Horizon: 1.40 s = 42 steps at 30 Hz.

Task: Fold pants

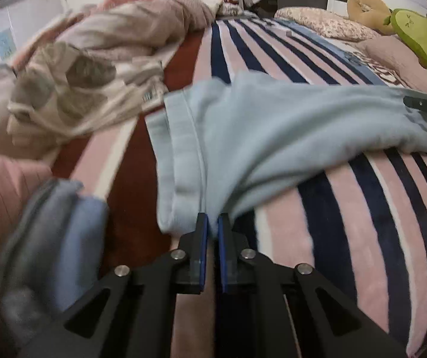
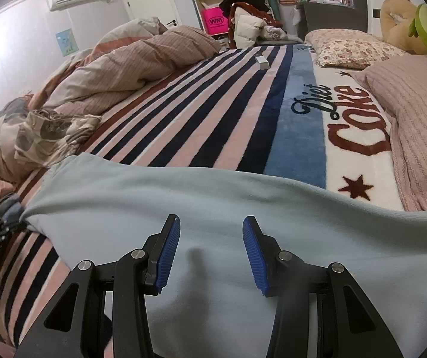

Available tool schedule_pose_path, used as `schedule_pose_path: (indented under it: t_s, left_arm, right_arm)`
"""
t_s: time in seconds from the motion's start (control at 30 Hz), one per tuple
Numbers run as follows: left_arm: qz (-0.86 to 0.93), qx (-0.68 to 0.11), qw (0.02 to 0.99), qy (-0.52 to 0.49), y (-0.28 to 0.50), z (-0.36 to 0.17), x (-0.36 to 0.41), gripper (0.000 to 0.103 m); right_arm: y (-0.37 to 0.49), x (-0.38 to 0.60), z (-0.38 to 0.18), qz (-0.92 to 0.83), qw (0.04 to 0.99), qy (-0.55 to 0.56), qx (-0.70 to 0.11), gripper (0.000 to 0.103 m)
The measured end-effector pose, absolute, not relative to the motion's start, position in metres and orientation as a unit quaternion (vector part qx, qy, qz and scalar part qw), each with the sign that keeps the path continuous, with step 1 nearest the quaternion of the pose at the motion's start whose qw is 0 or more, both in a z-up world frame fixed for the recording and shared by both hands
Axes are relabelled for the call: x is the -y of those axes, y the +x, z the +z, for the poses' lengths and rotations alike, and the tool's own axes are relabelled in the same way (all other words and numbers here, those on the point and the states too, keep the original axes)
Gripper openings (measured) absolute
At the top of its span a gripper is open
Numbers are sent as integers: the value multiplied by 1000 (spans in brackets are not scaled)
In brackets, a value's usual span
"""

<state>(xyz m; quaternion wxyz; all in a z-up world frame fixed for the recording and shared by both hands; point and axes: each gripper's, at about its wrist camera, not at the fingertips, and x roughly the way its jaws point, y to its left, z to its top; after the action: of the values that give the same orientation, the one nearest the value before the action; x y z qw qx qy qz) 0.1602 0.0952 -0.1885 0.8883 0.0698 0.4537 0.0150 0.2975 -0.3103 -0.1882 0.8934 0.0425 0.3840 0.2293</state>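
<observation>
Left tongs (image 1: pixel 212 223) are clamped on the pants (image 1: pixel 243 137), pinching a bunched bit of the light blue cloth just beside the waistband (image 1: pixel 174 149). Right tongs (image 2: pixel 211 235) stand apart over the pants, pads (image 2: pixel 170 256) clear of the cloth and gripping nothing. The pants lie spread across the near edge of the bed (image 2: pixel 213 125), one end lifted into the left grip.

They look like soft fleece or sweat cloth: light, limp, matte, not slippery, likely to sag and crease wherever they hang free. My guess is the thicker band and hems are the surest places to take hold, since a single layer there will not slip out.

Under them is a plush blanket (image 2: pixel 159 137) striped pink, navy and dark red, its fuzzy nap probably dragging at the cloth. A rumpled quilt (image 2: pixel 130 62) and a patterned garment (image 2: pixel 49 131) are heaped to the left, ribbed and floral pillows (image 2: pixel 416 113) to the right
</observation>
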Motion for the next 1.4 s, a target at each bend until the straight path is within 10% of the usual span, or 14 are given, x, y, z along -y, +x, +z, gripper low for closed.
schedule_pose_path:
  t_s: [0.13, 0.2, 0.4, 1.03, 1.3, 1.4]
  left_arm:
    - [8, -436, 897, 70, 155, -182, -91, 17]
    - [-5, -419, 907, 48, 155, -173, -90, 41]
    - [-24, -376, 925, 37, 169, -150, -77, 51]
    - [-97, -355, 930, 22, 201, -141, -21, 53]
    - [-107, -360, 926, 27, 209, -141, -7, 55]
    - [-105, -362, 925, 35, 210, -143, -4, 55]
  right_arm:
    - [297, 311, -187, 228, 894, 42, -384, 39]
    - [297, 314, -184, 224, 896, 41, -381, 39]
    - [268, 344, -164, 171, 912, 20, -372, 56]
    - [142, 526, -74, -163, 922, -78, -342, 57]
    - [164, 571, -77, -146, 904, -116, -385, 73]
    - [169, 571, -85, -124, 899, -115, -403, 52]
